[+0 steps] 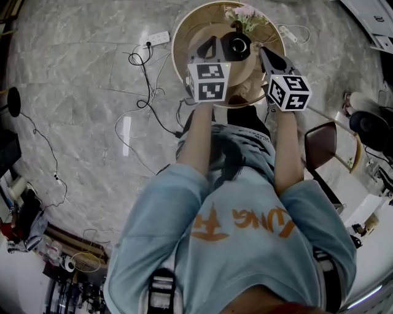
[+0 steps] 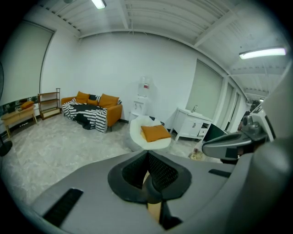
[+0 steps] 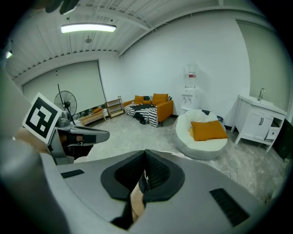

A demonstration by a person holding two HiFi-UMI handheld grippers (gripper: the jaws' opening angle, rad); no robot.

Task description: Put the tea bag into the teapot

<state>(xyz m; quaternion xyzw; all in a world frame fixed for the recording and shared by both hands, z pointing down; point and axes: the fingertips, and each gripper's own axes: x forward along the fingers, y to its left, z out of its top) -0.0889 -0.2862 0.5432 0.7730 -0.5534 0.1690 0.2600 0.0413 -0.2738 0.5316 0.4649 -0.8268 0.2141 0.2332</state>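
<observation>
A black teapot (image 1: 238,46) stands on the round wooden table (image 1: 184,34), beside a small bunch of flowers (image 1: 245,15). No tea bag shows in any view. My left gripper (image 1: 212,43) is held up just left of the teapot, my right gripper (image 1: 265,54) just right of it. Both point out into the room rather than down. In the left gripper view the jaws (image 2: 147,157) are pressed together with nothing between them. The right gripper's jaws (image 3: 144,155) are also shut and hold nothing. Each gripper sees the other: the right gripper (image 2: 238,144) and the left gripper (image 3: 78,136).
A power strip (image 1: 156,38) and cables lie on the marble floor left of the table. A chair (image 1: 325,144) stands to the right. Farther off are an orange sofa (image 2: 94,109), a white beanbag (image 2: 151,132), a fan (image 3: 65,101) and a white cabinet (image 3: 258,121).
</observation>
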